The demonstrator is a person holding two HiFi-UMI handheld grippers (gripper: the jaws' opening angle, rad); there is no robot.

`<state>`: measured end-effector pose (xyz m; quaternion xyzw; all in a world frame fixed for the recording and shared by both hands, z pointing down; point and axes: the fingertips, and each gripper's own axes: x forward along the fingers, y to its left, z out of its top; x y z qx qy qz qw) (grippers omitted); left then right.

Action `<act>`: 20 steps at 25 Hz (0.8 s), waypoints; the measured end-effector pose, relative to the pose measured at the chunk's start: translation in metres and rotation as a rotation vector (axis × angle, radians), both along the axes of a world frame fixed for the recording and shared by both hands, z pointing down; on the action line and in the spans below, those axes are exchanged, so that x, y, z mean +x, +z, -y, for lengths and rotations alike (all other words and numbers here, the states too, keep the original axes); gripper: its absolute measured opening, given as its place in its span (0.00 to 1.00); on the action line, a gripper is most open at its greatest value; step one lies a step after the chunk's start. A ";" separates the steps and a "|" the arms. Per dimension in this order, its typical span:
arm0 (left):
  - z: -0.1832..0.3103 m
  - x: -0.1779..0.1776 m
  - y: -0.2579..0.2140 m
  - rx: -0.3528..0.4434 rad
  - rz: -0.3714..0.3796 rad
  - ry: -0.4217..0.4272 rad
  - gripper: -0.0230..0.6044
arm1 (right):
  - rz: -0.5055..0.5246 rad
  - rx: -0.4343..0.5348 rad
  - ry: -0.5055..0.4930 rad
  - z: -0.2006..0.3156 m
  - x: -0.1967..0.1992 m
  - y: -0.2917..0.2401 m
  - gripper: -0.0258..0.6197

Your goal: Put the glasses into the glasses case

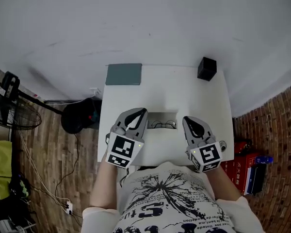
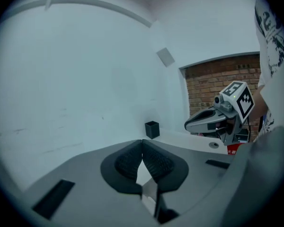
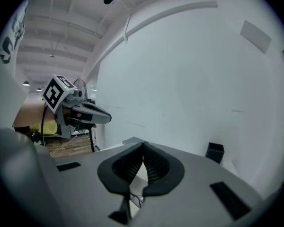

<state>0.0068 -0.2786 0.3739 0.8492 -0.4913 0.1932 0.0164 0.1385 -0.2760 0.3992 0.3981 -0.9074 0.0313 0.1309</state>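
Observation:
The thin dark-framed glasses (image 1: 163,125) lie on the white table (image 1: 184,89), near its front edge and between my two grippers. A flat grey-green rectangular case (image 1: 123,74) rests closed at the table's back left corner. My left gripper (image 1: 143,110) hangs above the table just left of the glasses, its jaws shut with nothing between them (image 2: 142,141). Just right of the glasses, my right gripper (image 1: 185,120) is also raised and shut on nothing (image 3: 143,144). A bit of the glasses' wire (image 3: 135,197) shows below its jaws.
A small black open box (image 1: 206,68) stands at the table's back right corner, also in view from both grippers (image 2: 152,129) (image 3: 215,152). A white wall runs behind the table. A fan (image 1: 9,113) and cables sit on the wooden floor at left, red boxes (image 1: 240,166) at right.

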 end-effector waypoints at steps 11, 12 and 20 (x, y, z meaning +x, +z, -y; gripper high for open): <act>-0.046 -0.033 -0.025 0.097 -0.177 -0.118 0.06 | 0.058 0.071 -0.039 -0.020 -0.002 -0.028 0.06; -0.049 -0.031 -0.026 0.101 -0.183 -0.112 0.06 | 0.064 0.078 -0.035 -0.021 0.000 -0.031 0.06; -0.050 -0.016 -0.035 0.130 -0.174 -0.075 0.06 | 0.070 0.092 -0.029 -0.030 0.006 -0.037 0.06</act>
